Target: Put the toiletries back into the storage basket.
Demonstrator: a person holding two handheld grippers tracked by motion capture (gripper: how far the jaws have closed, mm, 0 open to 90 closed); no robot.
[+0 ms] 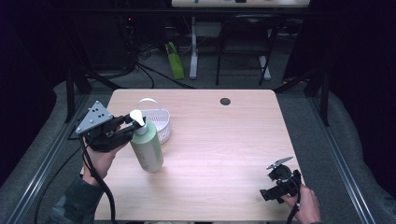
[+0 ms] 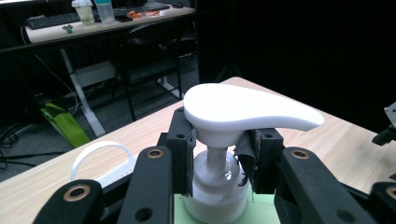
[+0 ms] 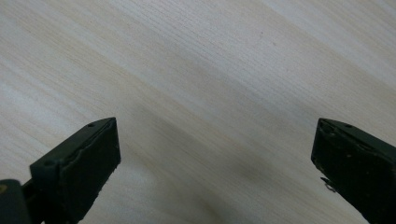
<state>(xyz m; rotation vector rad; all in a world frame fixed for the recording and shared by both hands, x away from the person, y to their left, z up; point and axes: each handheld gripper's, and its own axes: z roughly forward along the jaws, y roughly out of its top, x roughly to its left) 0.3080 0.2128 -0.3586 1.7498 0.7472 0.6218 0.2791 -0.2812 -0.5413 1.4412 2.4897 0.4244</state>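
Nearest the camera, near the worktop's left edge, the left tongs clench the neck of a green pump bottle, which stands tilted just in front of a white basket. At the front right corner, the right tongs hang released, jaws wide apart over bare wood.

green pump bottle, white pump head, tilted, beside white basket
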